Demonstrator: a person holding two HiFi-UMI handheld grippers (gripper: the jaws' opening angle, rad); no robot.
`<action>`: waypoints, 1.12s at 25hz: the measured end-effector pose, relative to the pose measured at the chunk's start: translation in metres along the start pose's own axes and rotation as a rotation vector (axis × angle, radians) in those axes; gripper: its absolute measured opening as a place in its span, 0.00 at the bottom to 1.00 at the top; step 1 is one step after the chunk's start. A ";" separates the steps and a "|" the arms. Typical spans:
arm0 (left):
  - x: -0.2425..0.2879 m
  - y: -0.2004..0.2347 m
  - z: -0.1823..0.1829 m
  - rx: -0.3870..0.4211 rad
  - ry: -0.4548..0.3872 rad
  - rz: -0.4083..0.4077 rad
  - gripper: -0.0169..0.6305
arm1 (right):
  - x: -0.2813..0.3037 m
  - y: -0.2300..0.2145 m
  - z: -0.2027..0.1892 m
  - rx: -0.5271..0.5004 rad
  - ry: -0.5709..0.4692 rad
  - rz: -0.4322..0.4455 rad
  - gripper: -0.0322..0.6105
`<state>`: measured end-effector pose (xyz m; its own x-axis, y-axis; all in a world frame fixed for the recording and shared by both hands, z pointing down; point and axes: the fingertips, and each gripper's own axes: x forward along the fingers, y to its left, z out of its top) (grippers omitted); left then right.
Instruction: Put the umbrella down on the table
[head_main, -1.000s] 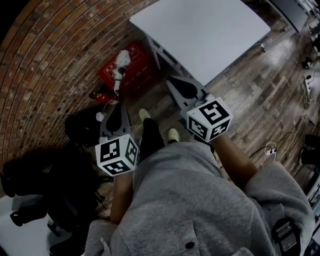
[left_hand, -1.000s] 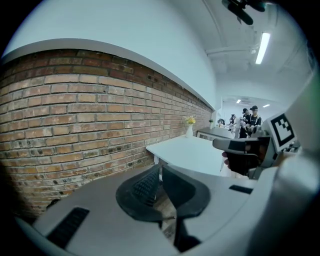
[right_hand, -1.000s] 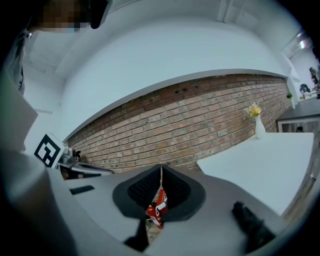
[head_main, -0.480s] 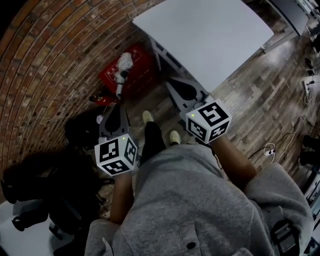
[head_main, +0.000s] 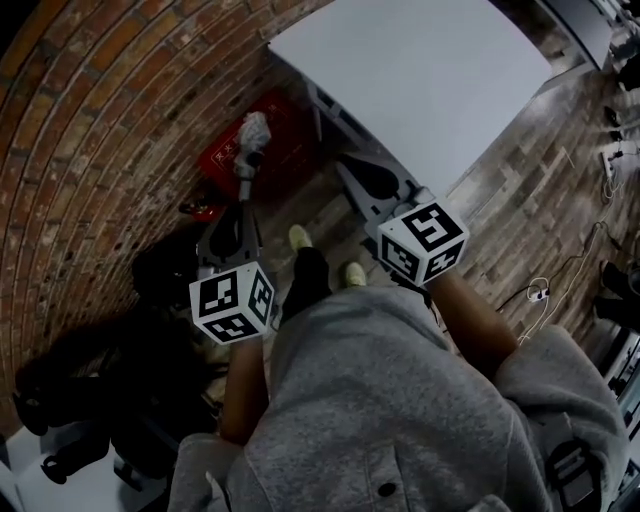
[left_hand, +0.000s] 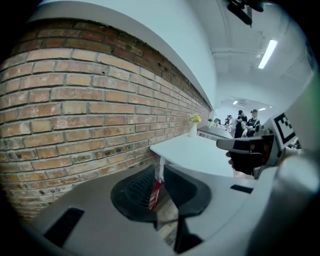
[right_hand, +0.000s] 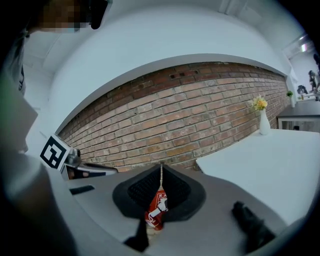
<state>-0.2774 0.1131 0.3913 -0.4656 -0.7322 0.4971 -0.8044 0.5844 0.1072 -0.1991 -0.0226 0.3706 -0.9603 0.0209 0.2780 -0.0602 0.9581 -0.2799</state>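
Observation:
A red crate (head_main: 222, 152) stands on the floor against the brick wall. A white-and-black thing (head_main: 248, 140) sticks up out of it; I cannot tell whether it is the umbrella. My left gripper (head_main: 241, 205) is shut and holds nothing, with its tips just short of that thing. My right gripper (head_main: 348, 163) is also shut and holds nothing, beside the near edge of the white table (head_main: 420, 70). In the left gripper view the left gripper (left_hand: 159, 172) shows the red crate (left_hand: 155, 192) through its thin slit. In the right gripper view the right gripper (right_hand: 160, 175) frames the crate (right_hand: 157, 207).
Black bags (head_main: 100, 380) lie on the floor at the left. Cables and a power strip (head_main: 610, 160) lie at the right. My shoes (head_main: 300, 237) stand between the grippers. A vase of yellow flowers (right_hand: 261, 117) stands at the table's far end. People (left_hand: 245, 120) stand in the background.
Both grippers have moved forward towards the crate and the table edge. The left one's tips are now close to the thing in the crate. Both stay shut.

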 end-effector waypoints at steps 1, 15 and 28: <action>0.008 0.002 0.001 0.000 0.010 -0.020 0.13 | 0.005 -0.002 0.001 -0.001 0.005 -0.006 0.10; 0.087 0.017 0.010 0.180 0.070 -0.286 0.58 | 0.059 -0.020 0.016 0.032 0.005 -0.134 0.10; 0.186 0.102 -0.062 0.114 0.308 -0.267 0.58 | 0.084 -0.018 0.004 0.028 0.030 -0.250 0.10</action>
<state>-0.4237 0.0583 0.5479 -0.1168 -0.7035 0.7010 -0.9257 0.3328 0.1797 -0.2792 -0.0395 0.3958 -0.9062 -0.2068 0.3689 -0.3026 0.9265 -0.2239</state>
